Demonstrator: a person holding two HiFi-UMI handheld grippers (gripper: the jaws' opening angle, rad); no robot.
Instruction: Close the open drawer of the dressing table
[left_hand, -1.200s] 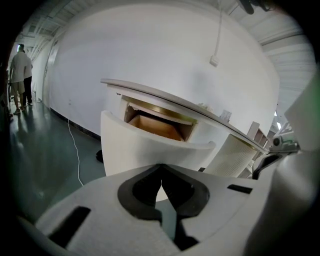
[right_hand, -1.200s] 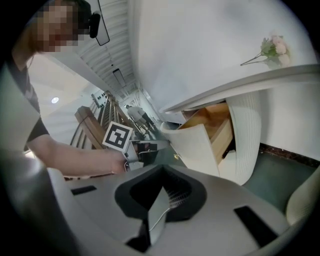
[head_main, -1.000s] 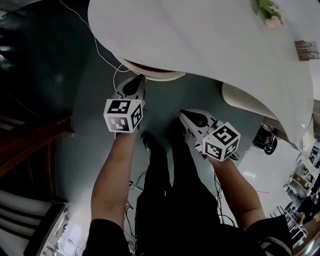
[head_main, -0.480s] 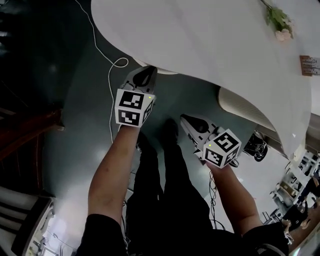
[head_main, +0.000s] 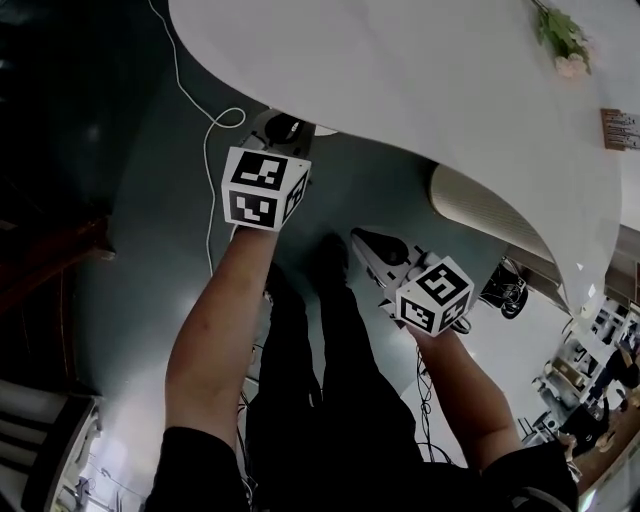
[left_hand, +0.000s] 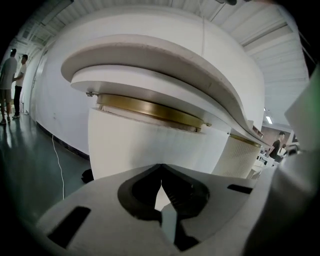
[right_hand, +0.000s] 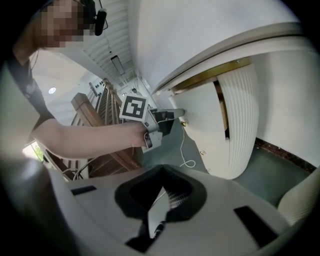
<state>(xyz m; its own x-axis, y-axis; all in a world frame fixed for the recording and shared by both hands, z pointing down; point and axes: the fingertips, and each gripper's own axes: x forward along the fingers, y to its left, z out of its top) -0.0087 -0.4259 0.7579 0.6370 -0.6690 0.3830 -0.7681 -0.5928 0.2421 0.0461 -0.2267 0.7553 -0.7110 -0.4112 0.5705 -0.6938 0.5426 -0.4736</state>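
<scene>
The white dressing table top (head_main: 420, 80) fills the top of the head view. Only a sliver of the drawer's curved front (head_main: 322, 130) shows under its edge. My left gripper (head_main: 285, 127) reaches in below that edge, its jaws shut and empty. In the left gripper view the left gripper (left_hand: 161, 175) points close at the plain white drawer front (left_hand: 150, 140), under a brass band (left_hand: 150, 107). Touching or apart, I cannot tell. My right gripper (head_main: 362, 238) hangs lower over the floor, shut and empty. The right gripper (right_hand: 162, 186) looks across at the left gripper's cube (right_hand: 135, 108) and the drawer front (right_hand: 200, 125).
A ribbed cream pedestal (head_main: 480, 205) stands under the table at the right. A white cable (head_main: 212, 135) loops on the dark floor. Dark wooden furniture (head_main: 45, 270) lies at the left. Flowers (head_main: 560, 35) and a card (head_main: 620, 128) rest on the top. Two people (left_hand: 10, 85) stand far off.
My left gripper has moved forward under the table edge. The drawer's curved front, which stuck out a second ago, is now nearly hidden beneath the top. The right gripper barely moved.
</scene>
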